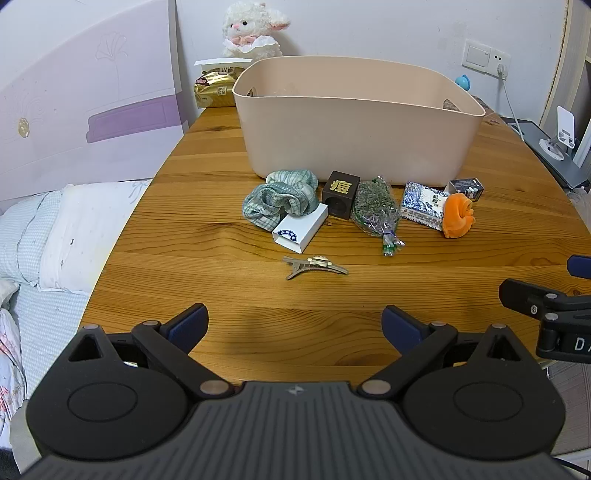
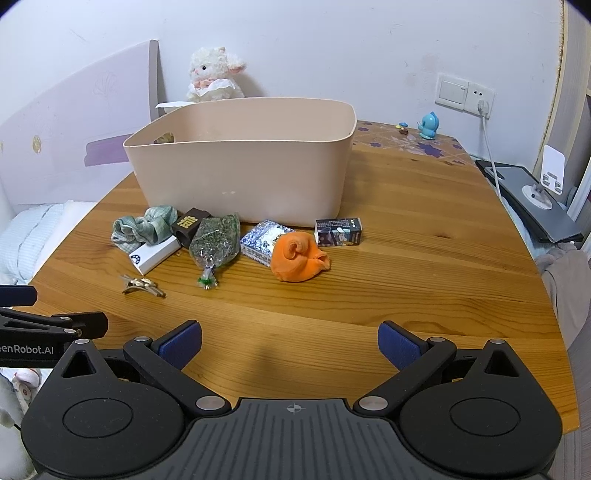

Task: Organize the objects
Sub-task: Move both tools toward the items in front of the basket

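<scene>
A beige plastic bin stands on the wooden table. In front of it lie a green checked scrunchie, a white box, a dark cube, a bag of dried herbs, a blue patterned packet, an orange rolled cloth, a small dark box and a metal hair clip. My left gripper and right gripper hover open and empty near the front edge.
A plush lamb and a gold packet sit behind the bin. A blue figurine stands at the back right. A bed lies left of the table; a phone stand is on the right.
</scene>
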### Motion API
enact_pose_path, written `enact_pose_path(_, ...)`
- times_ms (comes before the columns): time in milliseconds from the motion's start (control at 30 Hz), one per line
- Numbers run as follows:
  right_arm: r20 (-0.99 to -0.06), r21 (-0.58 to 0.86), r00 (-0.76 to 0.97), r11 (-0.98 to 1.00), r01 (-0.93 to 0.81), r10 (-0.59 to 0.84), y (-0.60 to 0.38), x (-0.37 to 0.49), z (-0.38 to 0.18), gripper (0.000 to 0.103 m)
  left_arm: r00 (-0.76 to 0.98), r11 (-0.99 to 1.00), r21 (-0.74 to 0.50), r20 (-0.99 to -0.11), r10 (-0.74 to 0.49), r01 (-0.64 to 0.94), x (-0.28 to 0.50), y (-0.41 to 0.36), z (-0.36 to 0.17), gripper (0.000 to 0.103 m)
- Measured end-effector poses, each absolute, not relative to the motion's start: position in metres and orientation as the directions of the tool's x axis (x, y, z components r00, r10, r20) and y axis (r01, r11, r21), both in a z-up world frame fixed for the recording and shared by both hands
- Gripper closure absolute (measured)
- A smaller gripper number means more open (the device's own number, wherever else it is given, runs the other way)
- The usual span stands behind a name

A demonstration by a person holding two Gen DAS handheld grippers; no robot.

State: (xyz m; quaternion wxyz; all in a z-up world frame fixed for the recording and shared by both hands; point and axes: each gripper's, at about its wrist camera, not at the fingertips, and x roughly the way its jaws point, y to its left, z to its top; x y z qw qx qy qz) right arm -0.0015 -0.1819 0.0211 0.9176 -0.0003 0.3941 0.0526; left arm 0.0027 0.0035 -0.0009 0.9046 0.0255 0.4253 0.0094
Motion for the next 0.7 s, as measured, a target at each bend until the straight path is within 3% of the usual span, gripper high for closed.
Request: enact_pose_path(700, -0.730, 0.035, 0.677, 0.994, -0.105, 0.097, -0.1803, 0.0021, 0.0211, 0.000, 0.637, 0.999, 0.053, -0.770, 0.036, 0.008, 0.0038, 0.0047, -0.0041, 0.003)
